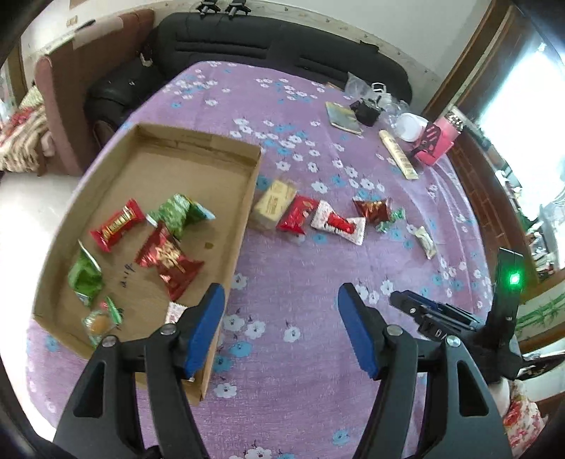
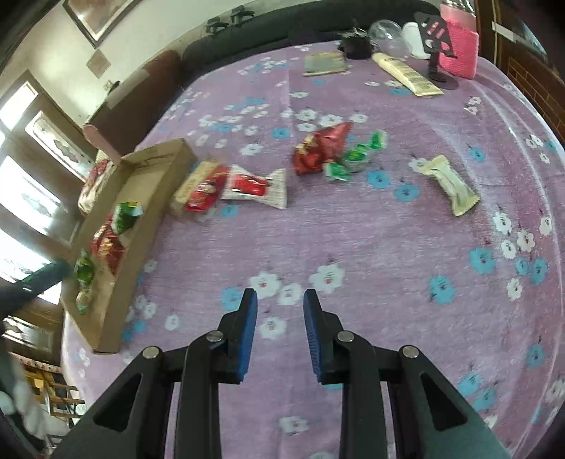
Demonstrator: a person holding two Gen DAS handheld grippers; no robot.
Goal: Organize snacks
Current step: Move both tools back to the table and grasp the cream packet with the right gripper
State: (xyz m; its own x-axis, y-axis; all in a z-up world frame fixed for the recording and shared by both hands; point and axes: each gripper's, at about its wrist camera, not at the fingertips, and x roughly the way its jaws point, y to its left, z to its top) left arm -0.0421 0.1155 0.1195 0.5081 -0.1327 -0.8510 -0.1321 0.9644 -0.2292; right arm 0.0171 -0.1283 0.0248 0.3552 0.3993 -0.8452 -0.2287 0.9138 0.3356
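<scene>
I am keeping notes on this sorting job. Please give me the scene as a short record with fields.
surface: purple floral cloth
box: cardboard tray, left on cloth
in tray: several snacks, red and green
outside tray: row of snacks beside it; cream packet farthest
left gripper: open, empty
right gripper: narrow gap, empty

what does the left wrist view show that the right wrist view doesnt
Only the left wrist view: the cardboard tray's whole floor, including its red cookie pack, and the right gripper beside it.

Only the right wrist view: a framed picture on the wall.

Both: the purple floral cloth, the loose snacks beside the tray, and the cream wrapped bar.
</scene>
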